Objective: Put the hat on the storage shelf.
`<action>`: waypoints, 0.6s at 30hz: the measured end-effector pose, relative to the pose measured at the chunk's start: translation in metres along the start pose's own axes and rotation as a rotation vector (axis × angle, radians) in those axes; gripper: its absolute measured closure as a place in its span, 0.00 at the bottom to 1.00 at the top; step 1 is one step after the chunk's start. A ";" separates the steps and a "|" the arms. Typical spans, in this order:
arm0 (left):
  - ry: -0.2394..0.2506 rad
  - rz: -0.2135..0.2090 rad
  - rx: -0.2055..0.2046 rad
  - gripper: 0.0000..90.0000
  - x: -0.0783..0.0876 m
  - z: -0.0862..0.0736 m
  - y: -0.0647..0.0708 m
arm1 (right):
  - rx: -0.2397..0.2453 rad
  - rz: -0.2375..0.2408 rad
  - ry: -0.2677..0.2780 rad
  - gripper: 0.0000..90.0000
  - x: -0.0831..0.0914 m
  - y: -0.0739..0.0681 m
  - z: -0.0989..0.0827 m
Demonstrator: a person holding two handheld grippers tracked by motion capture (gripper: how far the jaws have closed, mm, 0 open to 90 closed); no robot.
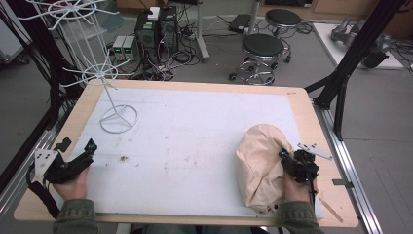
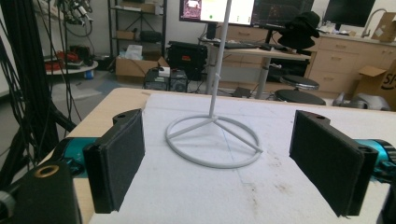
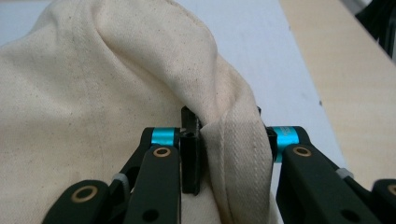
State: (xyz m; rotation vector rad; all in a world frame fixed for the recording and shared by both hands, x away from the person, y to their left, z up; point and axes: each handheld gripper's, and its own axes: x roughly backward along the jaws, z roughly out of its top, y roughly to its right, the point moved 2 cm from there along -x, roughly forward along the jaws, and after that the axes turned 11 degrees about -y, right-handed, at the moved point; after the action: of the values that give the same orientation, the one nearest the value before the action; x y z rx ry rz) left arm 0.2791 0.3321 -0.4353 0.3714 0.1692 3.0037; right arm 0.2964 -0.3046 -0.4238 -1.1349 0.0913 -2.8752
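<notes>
Seen from above, a cream canvas hat [image 1: 260, 165] lies on the white-covered tabletop [image 1: 195, 131] at about four o'clock, the right tongs [image 1: 287, 160] clamped on its edge, while the left tongs [image 1: 78, 152] rest at eight o'clock and a white wire hat stand [image 1: 118, 118] rises at ten o'clock. The left gripper view shows those tongs [image 2: 229, 158] spread wide on nothing, with the stand's ring base [image 2: 214, 141] at twelve o'clock beyond them. In the right gripper view, the tongs [image 3: 229, 149] pinch a stitched fold of the hat [image 3: 116, 93].
</notes>
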 end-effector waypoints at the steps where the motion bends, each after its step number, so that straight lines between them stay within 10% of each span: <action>1: 0.001 -0.005 0.013 0.21 0.000 0.000 0.000 | 0.001 0.002 0.020 0.79 0.002 -0.001 0.002; 18: -0.004 0.000 0.011 0.21 -0.001 -0.001 0.000 | 0.034 0.030 0.353 0.78 0.047 -0.023 0.029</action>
State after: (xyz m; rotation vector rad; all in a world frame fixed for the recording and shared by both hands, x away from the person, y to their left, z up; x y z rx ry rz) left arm 0.2794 0.3320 -0.4363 0.3790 0.1855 3.0026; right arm 0.2816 -0.2855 -0.3688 -0.6034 0.0710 -3.0027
